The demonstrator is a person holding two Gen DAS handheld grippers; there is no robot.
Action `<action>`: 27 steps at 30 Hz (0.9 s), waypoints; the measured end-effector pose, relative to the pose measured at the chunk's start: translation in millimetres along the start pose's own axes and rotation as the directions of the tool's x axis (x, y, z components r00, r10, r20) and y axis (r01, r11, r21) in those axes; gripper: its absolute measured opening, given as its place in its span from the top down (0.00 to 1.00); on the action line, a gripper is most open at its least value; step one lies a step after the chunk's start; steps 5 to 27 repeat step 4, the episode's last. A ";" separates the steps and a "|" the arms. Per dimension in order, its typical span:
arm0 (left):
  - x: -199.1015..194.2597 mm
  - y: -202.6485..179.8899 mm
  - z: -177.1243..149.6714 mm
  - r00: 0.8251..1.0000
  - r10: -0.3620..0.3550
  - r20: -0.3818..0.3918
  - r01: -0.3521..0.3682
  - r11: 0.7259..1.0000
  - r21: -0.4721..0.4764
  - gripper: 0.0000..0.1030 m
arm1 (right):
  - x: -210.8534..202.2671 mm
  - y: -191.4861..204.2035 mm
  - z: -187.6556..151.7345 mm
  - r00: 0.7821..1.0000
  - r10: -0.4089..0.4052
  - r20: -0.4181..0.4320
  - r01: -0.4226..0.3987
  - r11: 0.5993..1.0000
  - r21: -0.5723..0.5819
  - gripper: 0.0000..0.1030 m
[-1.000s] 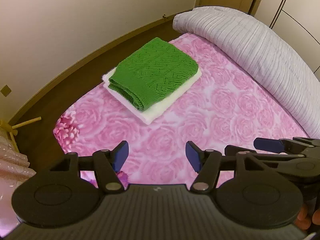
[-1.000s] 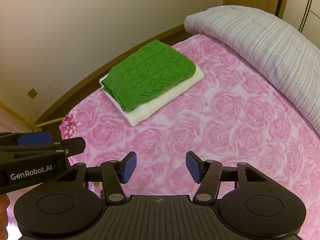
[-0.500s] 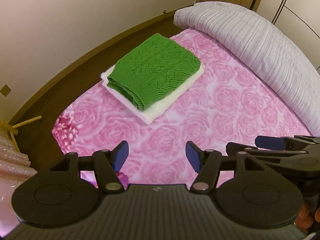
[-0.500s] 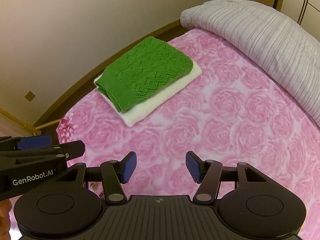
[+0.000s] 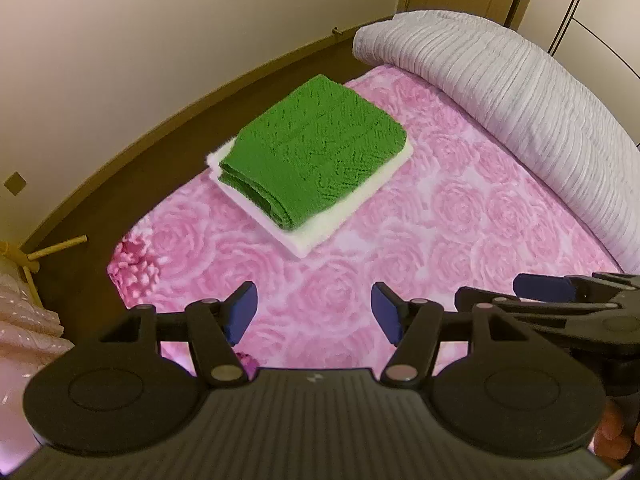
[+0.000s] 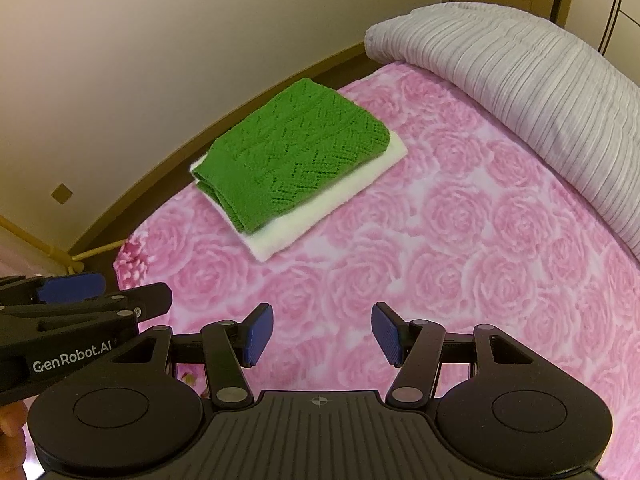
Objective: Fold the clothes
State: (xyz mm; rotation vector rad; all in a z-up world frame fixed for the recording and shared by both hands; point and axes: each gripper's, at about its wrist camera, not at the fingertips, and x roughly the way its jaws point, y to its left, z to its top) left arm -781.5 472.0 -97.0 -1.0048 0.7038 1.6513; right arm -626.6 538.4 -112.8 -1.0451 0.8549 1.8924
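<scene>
Left gripper [image 5: 314, 312] and right gripper [image 6: 322, 334], side by side above the bedspread [image 5: 460, 240], each with fingers spread and empty. Well ahead of the fingertips, a folded green knit [image 5: 316, 148] lies on a folded white cloth [image 5: 332, 220], mostly covered. Grey duvet [image 6: 520, 72] beyond, cut off at right.

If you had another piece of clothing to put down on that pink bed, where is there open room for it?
The widest bare stretch of the rose bedspread lies between the folded stack, green knit on the white garment, and the rolled grey duvet. Another lies between the stack and both open claws. The stack fills the far left corner.
</scene>
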 end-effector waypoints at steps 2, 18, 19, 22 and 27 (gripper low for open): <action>-1.8 0.6 -0.6 1.000 0.004 0.006 -0.004 1.000 0.001 0.42 | -1.9 0.9 -0.6 1.000 0.002 0.003 -0.002 1.000 -0.003 0.43; -3.7 1.7 -1.6 1.000 0.007 0.008 -0.007 1.000 -0.002 0.42 | -4.0 2.4 -1.1 1.000 0.002 0.007 -0.002 1.000 -0.004 0.43; -3.7 1.7 -1.6 1.000 0.007 0.008 -0.007 1.000 -0.002 0.42 | -4.0 2.4 -1.1 1.000 0.002 0.007 -0.002 1.000 -0.004 0.43; -3.7 1.7 -1.6 1.000 0.007 0.008 -0.007 1.000 -0.002 0.42 | -4.0 2.4 -1.1 1.000 0.002 0.007 -0.002 1.000 -0.004 0.43; -3.7 1.7 -1.6 1.000 0.007 0.008 -0.007 1.000 -0.002 0.42 | -4.0 2.4 -1.1 1.000 0.002 0.007 -0.002 1.000 -0.004 0.43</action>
